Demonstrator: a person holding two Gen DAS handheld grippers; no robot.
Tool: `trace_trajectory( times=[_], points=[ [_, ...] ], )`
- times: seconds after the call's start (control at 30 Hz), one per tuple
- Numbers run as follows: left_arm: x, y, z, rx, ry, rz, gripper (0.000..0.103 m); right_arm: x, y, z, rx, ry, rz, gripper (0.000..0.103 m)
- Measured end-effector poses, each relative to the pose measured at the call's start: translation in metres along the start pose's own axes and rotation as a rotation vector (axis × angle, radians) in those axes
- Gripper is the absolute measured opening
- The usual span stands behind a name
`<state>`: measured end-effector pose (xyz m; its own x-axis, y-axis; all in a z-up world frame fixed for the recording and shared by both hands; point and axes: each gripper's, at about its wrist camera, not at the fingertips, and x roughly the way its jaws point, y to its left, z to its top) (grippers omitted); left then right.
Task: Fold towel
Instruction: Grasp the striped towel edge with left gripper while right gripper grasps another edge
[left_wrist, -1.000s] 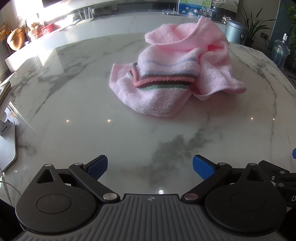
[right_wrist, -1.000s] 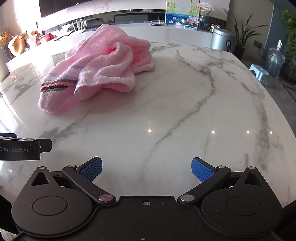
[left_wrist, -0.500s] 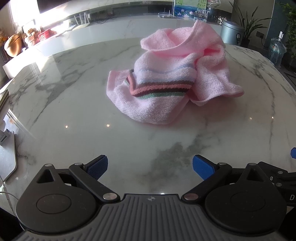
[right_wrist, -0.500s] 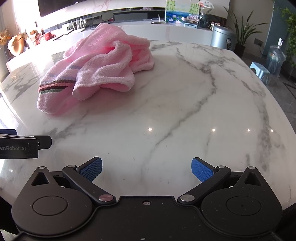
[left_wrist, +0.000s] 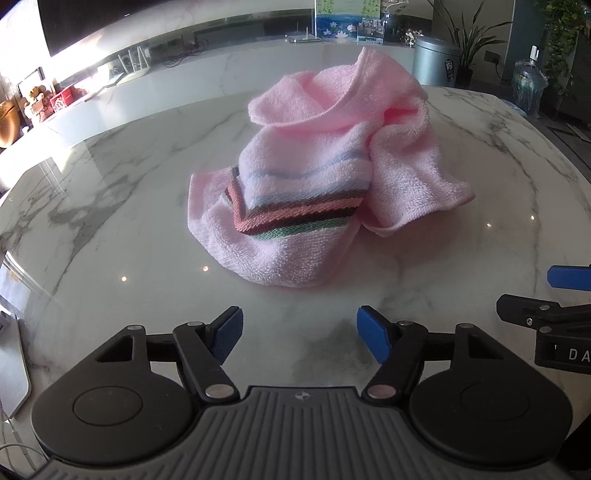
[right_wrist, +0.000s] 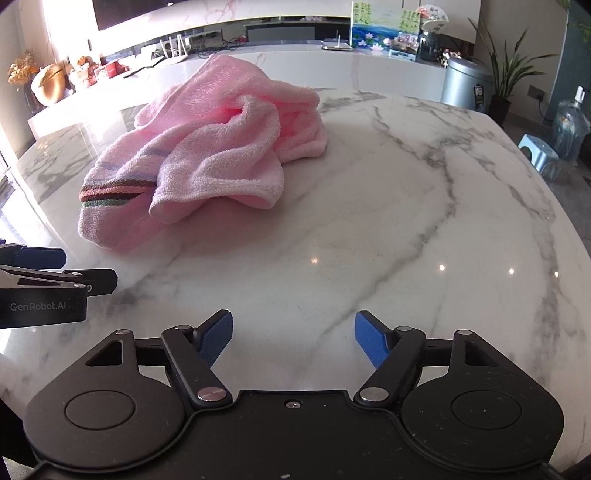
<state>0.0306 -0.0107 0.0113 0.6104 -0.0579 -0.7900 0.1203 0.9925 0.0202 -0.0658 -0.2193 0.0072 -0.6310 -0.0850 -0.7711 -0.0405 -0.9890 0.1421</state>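
Observation:
A pink towel (left_wrist: 325, 173) with a red, brown and green striped band lies crumpled in a heap on the white marble table (left_wrist: 110, 229). It also shows in the right wrist view (right_wrist: 207, 155), ahead and to the left. My left gripper (left_wrist: 299, 334) is open and empty, just short of the towel's near edge. My right gripper (right_wrist: 293, 338) is open and empty over bare marble, to the right of the towel. The right gripper's fingers (left_wrist: 569, 277) show at the right edge of the left wrist view, and the left gripper's fingers (right_wrist: 40, 258) show at the left edge of the right wrist view.
A metal bin (right_wrist: 467, 86) and a potted plant (right_wrist: 509, 74) stand beyond the table's far right edge. A water jug (right_wrist: 570, 129) and blue stool (right_wrist: 537, 153) sit on the floor at right. A long counter (right_wrist: 332, 70) with clutter runs behind the table.
Both grippers have moved forward toward the towel, which now looks larger and nearer. The left gripper's jaws look somewhat narrower. The towel has not moved.

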Motion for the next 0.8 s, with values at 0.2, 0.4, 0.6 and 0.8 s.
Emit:
trace_trajectory(
  times=[0.2,0.4,0.6,0.8],
  points=[
    [0.009,0.0,0.015,0.036,-0.004,-0.014,0.054,0.013,0.007,0.022,-0.082,-0.01,0.022,0.06],
    [0.02,0.004,0.026,0.06,0.004,-0.03,0.047,0.029,0.013,0.046,-0.161,-0.026,0.035,0.054],
    [0.03,0.007,0.03,0.089,0.016,-0.047,0.031,0.044,0.016,0.064,-0.201,-0.028,0.08,0.029],
    [0.031,0.021,0.036,0.052,0.024,-0.093,0.016,0.046,0.018,0.07,-0.219,-0.031,0.112,0.007]
  ],
)
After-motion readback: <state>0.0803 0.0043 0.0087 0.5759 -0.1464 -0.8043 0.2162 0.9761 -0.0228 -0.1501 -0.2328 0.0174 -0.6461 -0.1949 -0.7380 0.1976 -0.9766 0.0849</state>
